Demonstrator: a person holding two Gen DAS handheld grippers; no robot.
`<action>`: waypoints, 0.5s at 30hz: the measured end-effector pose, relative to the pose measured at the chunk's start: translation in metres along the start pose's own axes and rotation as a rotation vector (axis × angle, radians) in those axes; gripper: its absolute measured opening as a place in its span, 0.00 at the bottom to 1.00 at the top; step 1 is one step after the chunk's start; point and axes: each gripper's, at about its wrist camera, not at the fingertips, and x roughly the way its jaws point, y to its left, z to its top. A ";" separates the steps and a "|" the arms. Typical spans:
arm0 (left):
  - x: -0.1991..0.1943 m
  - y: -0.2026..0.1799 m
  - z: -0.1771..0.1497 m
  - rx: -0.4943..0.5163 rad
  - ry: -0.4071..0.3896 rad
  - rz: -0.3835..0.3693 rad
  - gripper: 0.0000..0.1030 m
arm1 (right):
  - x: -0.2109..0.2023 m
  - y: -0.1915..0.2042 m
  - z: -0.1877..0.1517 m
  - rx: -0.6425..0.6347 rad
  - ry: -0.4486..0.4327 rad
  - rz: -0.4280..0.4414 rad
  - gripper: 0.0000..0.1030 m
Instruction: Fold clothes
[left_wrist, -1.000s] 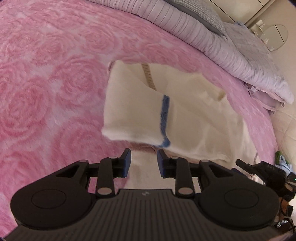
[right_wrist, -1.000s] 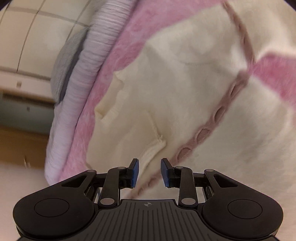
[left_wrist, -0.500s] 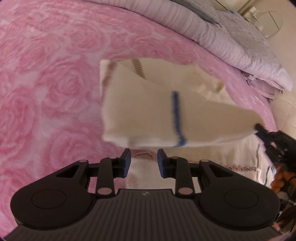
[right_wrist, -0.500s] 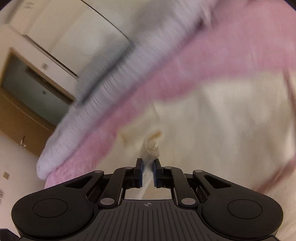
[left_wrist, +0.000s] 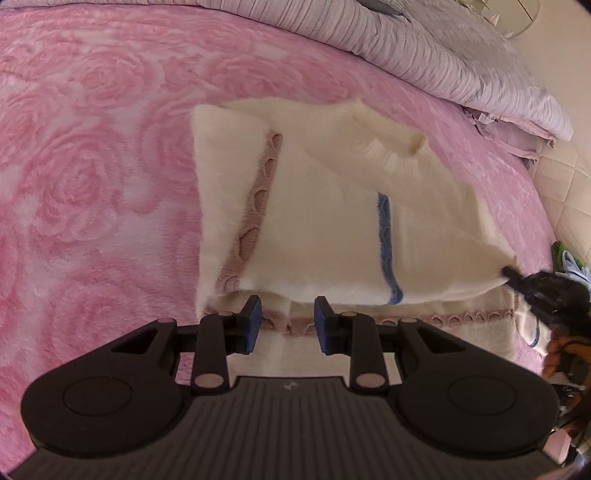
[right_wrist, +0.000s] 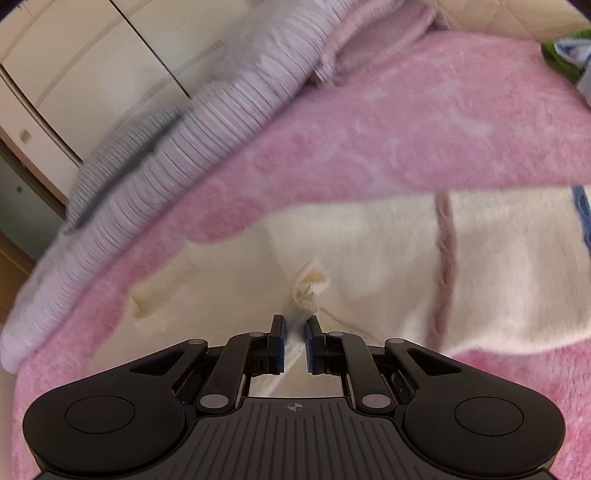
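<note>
A cream knitted garment with a mauve band and a thin blue stripe lies partly folded on the pink rose bedspread. My left gripper is open and empty, just in front of the garment's near edge. My right gripper is shut on a corner of the cream garment and holds it up off the bed. In the left wrist view the right gripper shows at the right edge, pulling the top layer taut.
A lilac striped duvet and grey pillow lie along the far side of the bed. Green and blue clothing sits past the bed's edge. Cream wardrobe doors stand behind.
My right gripper closed on the garment's corner and lifted it, drawing the top layer out to the right. The fold now lies flatter and wider. My left gripper stayed open.
</note>
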 end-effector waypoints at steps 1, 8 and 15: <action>-0.001 -0.002 0.000 0.008 -0.001 0.003 0.24 | 0.001 -0.003 0.000 0.009 0.016 -0.019 0.10; -0.011 -0.022 0.007 0.108 -0.057 0.030 0.24 | -0.017 -0.001 0.003 -0.056 0.006 -0.230 0.14; 0.027 -0.034 0.013 0.138 -0.020 0.091 0.24 | -0.017 0.005 0.009 -0.103 0.009 -0.033 0.15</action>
